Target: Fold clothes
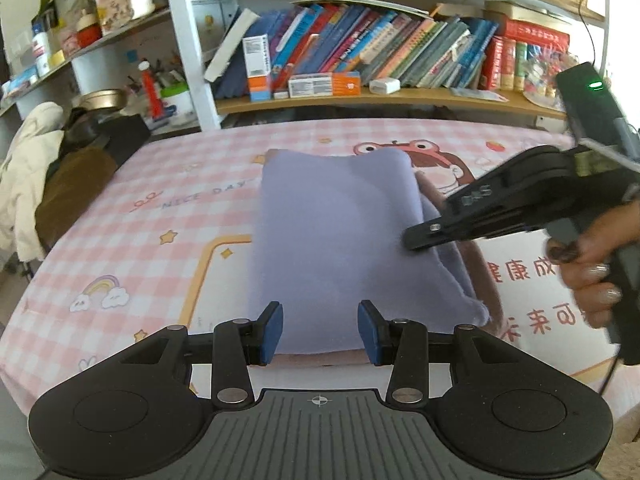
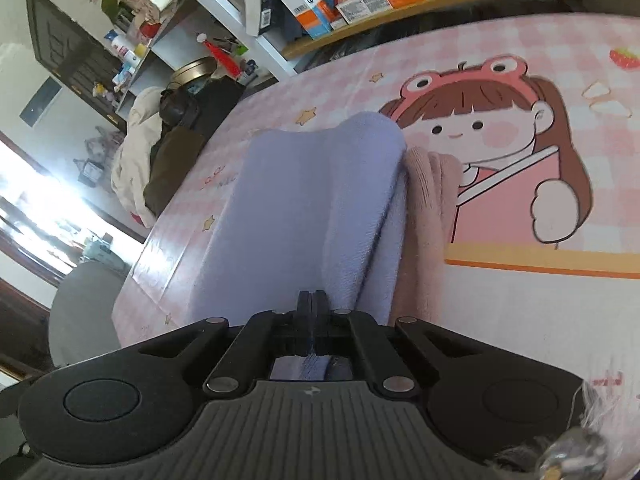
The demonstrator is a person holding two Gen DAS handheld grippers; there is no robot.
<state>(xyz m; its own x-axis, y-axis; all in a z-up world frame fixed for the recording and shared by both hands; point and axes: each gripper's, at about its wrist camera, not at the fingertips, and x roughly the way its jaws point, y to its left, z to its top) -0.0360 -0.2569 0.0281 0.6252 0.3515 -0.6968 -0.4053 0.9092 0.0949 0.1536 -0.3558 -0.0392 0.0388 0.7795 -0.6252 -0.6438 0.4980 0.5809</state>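
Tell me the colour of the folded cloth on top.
Plain lavender-blue cloth, lying over a pinkish-brown cloth; clearest in the right wrist view.

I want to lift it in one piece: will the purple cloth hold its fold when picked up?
Probably not. The purple cloth sags in soft curves, so it looks floppy. Its fleecy surface should grip rather than slip. The right gripper is shut on one layered edge, so the loose layers would likely droop open; the open left gripper could support them.
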